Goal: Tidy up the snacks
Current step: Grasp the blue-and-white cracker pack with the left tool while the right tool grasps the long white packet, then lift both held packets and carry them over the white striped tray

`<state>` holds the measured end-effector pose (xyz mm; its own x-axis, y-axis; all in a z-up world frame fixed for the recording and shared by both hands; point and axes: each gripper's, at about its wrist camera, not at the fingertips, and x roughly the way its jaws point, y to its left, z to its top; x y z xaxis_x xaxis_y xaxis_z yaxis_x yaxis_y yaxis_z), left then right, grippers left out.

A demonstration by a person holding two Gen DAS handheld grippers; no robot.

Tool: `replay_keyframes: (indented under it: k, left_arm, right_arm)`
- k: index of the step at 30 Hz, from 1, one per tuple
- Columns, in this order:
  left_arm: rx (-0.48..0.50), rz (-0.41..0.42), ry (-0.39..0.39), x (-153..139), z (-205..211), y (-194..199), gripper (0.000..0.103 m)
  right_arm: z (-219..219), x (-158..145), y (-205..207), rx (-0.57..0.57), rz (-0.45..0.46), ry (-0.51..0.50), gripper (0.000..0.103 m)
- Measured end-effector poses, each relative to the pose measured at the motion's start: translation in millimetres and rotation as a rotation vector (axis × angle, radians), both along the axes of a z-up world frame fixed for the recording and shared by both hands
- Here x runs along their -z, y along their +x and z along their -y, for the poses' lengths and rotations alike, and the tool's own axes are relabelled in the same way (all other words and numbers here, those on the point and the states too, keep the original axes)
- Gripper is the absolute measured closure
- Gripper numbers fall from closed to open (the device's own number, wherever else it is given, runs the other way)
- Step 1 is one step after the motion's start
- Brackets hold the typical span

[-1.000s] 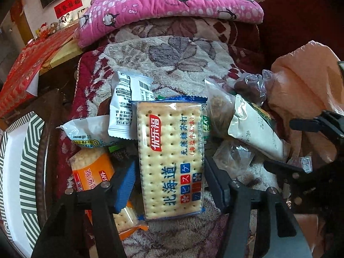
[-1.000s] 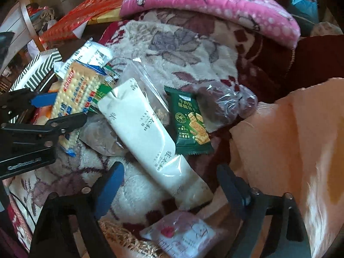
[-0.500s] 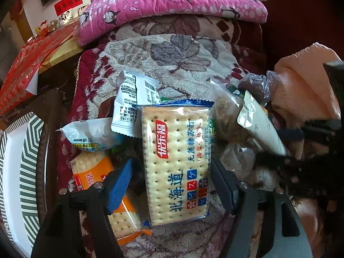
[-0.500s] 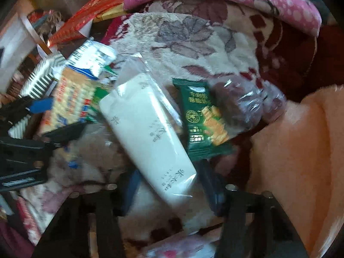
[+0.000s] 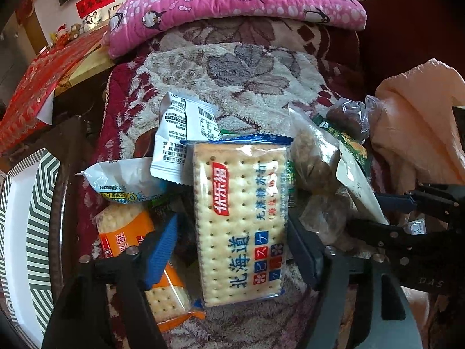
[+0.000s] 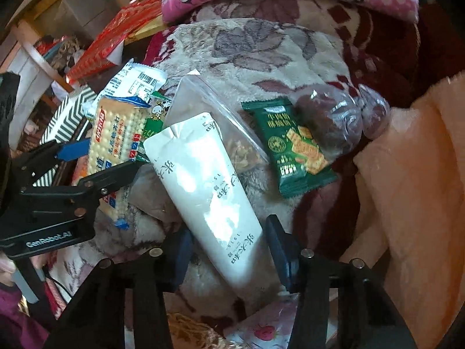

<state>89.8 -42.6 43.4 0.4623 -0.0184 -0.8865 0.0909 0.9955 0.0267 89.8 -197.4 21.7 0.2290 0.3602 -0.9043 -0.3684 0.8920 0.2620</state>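
A cracker pack with blue lettering lies on the floral blanket. My left gripper straddles it with a pad at each long edge, and the jaws are closing on it. A long white pouch runs between the fingers of my right gripper. Those jaws are closing too, with a thin gap showing at each pad. The right wrist view shows the left gripper around the cracker pack. The left wrist view shows the right gripper at the far right.
An orange cracker pack and white packets lie left of the pile. Right of the pouch are a green packet, a clear bag of nuts and bagged dark fruit. A striped plate is at the left, peach cloth at the right.
The right gripper's fingers came in from wide apart to close beside the white pouch, and the hand rolled a little. The left fingers spread slightly, then drew back to the cracker pack.
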Motion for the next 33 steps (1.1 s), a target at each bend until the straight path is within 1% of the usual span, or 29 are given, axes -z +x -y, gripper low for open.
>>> replay_keyframes:
  k: [1,2,4,6,7,9,11,13,19,22,24,33]
  left_arm:
    - [0.002,0.005,0.007,-1,0,-1,0.046]
    - [0.004,0.008,0.012,-2,0,-2,0.046]
    - [0.008,0.004,-0.006,-3,-3,-4,0.047]
    - [0.002,-0.001,-0.018,-4,-8,-6,0.047]
    - [-0.001,-0.004,-0.028,-5,-11,-8,0.047]
    - [-0.009,0.001,-0.045,-9,-16,-13,0.047]
    - [-0.009,0.009,-0.055,-15,-19,-19,0.047]
    - [-0.007,0.016,-0.066,-21,-22,-25,0.048]
    - [-0.015,0.025,-0.082,-31,-29,-38,0.048]
    - [-0.018,0.031,-0.097,-37,-33,-45,0.048]
    - [-0.021,0.038,-0.105,-41,-35,-49,0.048]
    - [-0.053,0.063,-0.108,-56,-52,-65,0.048]
  right_arm:
    - [1,0,-2,0.007,0.001,0.003,0.055]
    - [1,0,-5,0.017,0.009,-0.003,0.057]
    - [3,-2,-10,0.036,0.021,-0.005,0.059]
    - [4,-5,-15,0.058,0.029,0.01,0.063]
    - [4,-9,-18,0.065,0.041,0.017,0.063]
    - [2,-17,-22,0.072,0.067,0.017,0.07]
    - [0,-27,-27,0.078,0.09,0.03,0.071]
    - [-3,-33,-30,0.079,0.103,0.037,0.083]
    - [-11,-37,-36,0.082,0.108,0.022,0.084]
    - [-12,-41,-41,0.083,0.111,0.031,0.085]
    - [-13,-46,-46,0.077,0.116,0.036,0.087]
    - [-35,-70,-61,0.04,0.158,0.051,0.087]
